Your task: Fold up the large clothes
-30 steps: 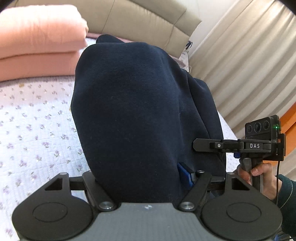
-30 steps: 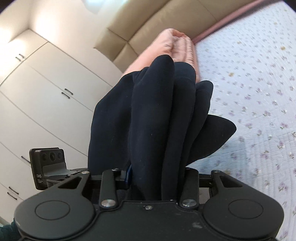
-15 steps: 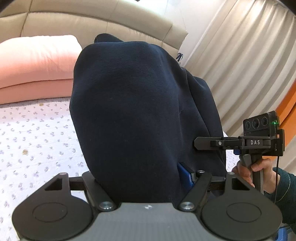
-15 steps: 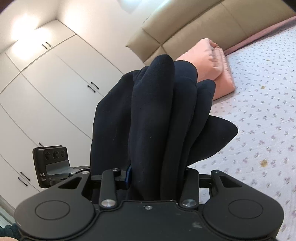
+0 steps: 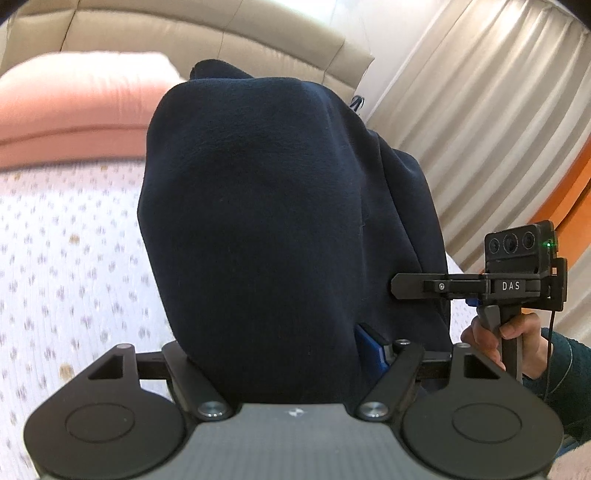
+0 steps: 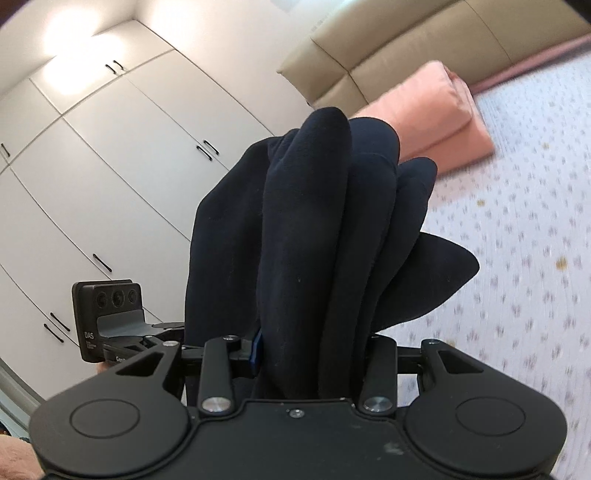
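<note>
Because the navy garment (image 5: 266, 221) is bulky, I keep my left claw (image 5: 291, 354) spread fairly wide and clamped around a thick bunch of it, so in the left wrist view the cloth rises straight out from between the fingers and fills the middle of the picture. It is held off the bed (image 5: 66, 236), whose flowered cover shows to the left, with a folded pink blanket (image 5: 74, 107) at the far end against the beige headboard (image 5: 207, 33). To the right, curtains (image 5: 476, 110) hang, and my other hand (image 5: 506, 339) grips the handle of the right claw, which bites into the same garment from the side.

Seen from the right wrist view, my right claw (image 6: 310, 354) pinches several stacked folds of the garment (image 6: 325, 229), its fingers set narrower since the layers lie edge-on between them. One loose flap juts right over the bed (image 6: 524, 258). White wardrobe doors (image 6: 122, 173) stand on the left, the pink blanket (image 6: 436, 110) far right.

I judge that holding both ends raised keeps the fold together while I carry it to be laid down.
</note>
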Demonstrator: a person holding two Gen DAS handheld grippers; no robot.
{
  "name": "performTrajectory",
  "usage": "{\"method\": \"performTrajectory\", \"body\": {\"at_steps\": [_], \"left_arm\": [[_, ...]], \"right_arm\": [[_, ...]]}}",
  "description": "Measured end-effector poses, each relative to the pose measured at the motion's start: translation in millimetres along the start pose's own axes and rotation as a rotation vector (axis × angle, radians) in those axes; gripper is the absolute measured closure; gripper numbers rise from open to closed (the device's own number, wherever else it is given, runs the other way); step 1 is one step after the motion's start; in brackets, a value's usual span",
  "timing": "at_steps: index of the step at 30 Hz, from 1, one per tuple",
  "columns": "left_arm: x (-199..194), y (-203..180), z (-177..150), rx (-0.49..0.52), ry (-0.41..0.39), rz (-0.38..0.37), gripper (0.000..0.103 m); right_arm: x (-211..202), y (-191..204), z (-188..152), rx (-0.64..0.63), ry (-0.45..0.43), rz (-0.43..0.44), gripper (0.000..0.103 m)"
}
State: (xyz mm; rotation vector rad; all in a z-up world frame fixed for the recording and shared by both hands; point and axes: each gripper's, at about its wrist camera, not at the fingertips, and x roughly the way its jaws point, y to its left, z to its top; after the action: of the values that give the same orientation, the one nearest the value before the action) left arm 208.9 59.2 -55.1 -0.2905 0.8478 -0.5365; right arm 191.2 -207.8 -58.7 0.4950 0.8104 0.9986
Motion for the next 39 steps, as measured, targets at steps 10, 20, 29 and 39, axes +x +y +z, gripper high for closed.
{"method": "performTrajectory", "body": {"at_steps": [10,20,29,39], "left_arm": [[82.0,44.8,-34.7,-0.114,0.146,0.018,0.023],[134.9,114.3,-50.2,-0.182,0.131,0.107,0.008],[106.5,98.3,-80.8,-0.188,0.128,0.134,0.000],[103.6,89.2,-123.3,-0.109,0.176,0.134,0.000]], "right_arm": [[48.5,-44.1,-40.1,0.065,0.123,-0.142,0.054],[78.5,-123.9,-52.3,0.092,0.185,-0.261,0.031],[44.0,-77.2,-64.7,0.007,0.198,-0.335,0.016],[32.6,-107.8,-112.0,-0.030,0.242,-0.544,0.000]]}}
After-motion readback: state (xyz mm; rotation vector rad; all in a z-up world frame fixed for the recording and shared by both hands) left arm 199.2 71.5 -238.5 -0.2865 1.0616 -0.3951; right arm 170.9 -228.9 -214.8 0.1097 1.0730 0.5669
